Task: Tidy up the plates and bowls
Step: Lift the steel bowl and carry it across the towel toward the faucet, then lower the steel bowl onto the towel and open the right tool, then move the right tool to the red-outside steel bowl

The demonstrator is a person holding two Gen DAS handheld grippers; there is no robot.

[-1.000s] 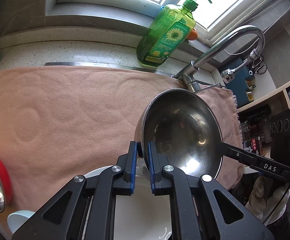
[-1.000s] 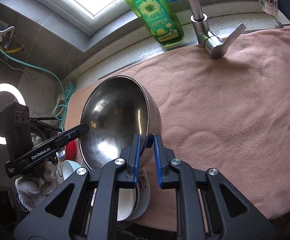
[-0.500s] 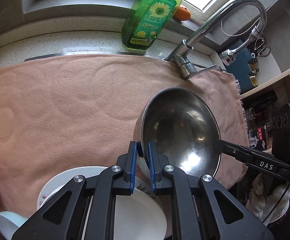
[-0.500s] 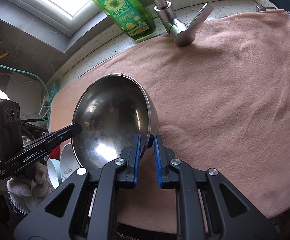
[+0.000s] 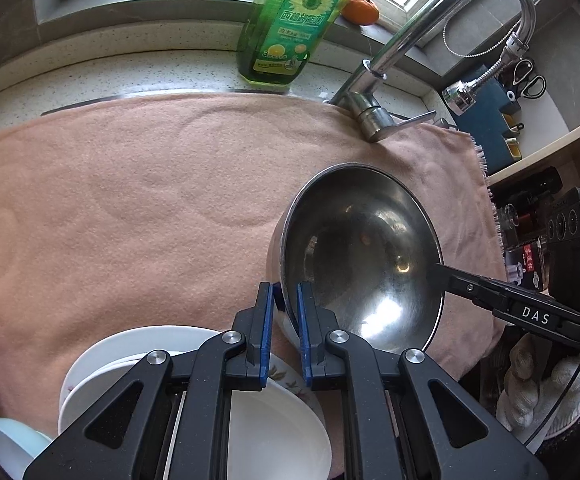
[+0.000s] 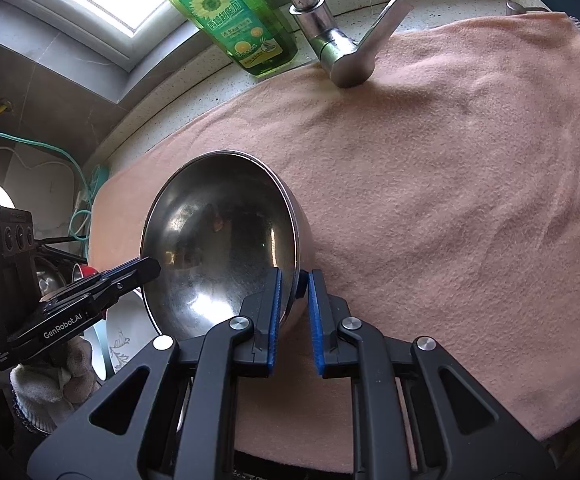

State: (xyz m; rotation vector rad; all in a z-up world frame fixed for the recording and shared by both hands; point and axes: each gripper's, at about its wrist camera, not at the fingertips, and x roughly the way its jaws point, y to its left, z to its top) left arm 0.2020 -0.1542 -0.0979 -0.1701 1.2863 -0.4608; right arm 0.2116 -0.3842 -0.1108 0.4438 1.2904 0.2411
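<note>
A steel bowl (image 5: 361,256) (image 6: 218,248) hangs low over the pink towel (image 5: 130,208) (image 6: 449,200), held by both grippers on opposite sides of its rim. My left gripper (image 5: 285,292) is shut on the near-left rim; my right gripper (image 6: 294,280) is shut on the near-right rim. In the left wrist view the other gripper's finger reaches the bowl's right rim. White plates (image 5: 138,344), one with a flower pattern, lie stacked under my left gripper. A pale blue bowl (image 5: 6,440) sits at the lower left.
A green dish-soap bottle (image 5: 290,24) and a chrome tap (image 5: 373,116) stand behind the towel. An orange fruit (image 5: 361,10) lies on the sill. Shelves with clutter are at the right. Gloved hands (image 6: 46,380) hold the grippers. A red-rimmed cup (image 6: 84,272) sits far left.
Both grippers carried the steel bowl forward and down toward the towel. The soap bottle and tap now appear nearer, and more of the white plates shows below the left gripper.
</note>
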